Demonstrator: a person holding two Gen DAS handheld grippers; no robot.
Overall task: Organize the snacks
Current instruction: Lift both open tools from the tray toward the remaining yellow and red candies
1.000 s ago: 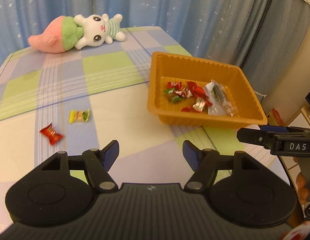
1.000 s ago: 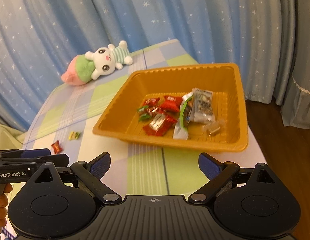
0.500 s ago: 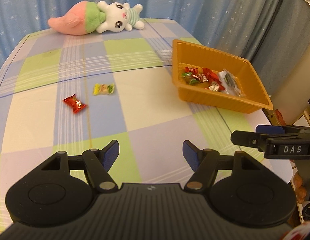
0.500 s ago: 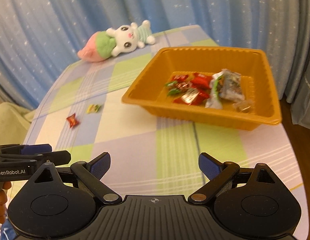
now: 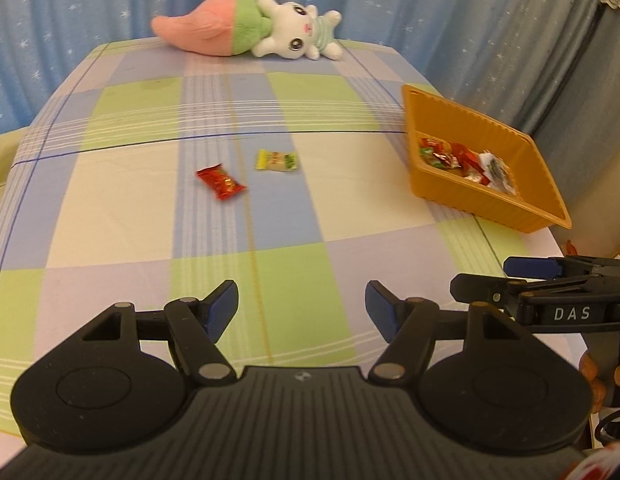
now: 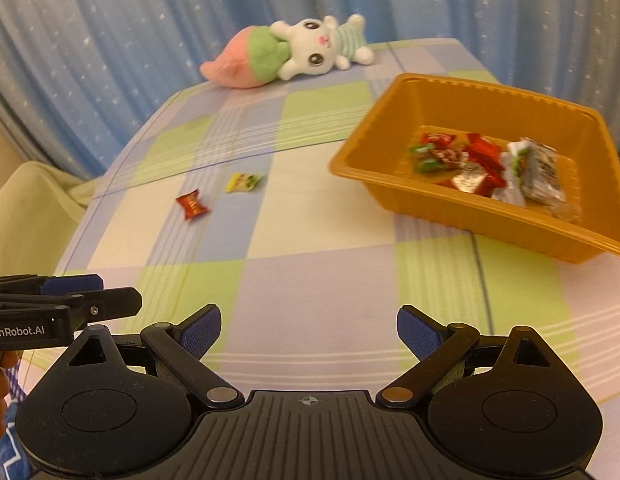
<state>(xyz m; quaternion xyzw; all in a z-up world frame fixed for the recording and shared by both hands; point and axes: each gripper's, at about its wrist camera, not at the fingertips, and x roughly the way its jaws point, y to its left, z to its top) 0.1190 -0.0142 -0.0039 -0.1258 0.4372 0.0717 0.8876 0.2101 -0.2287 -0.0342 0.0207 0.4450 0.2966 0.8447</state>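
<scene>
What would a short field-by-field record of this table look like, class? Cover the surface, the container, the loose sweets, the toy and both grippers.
surface: table under a checked cloth
container: orange tray near the right edge, holding several wrapped snacks
loose sweets: red candy and yellow candy, side by side on the cloth, apart from the tray
toy: plush rabbit lying at the far edge
left gripper: open, empty, above the near cloth
right gripper: open, empty, wider apart
</scene>
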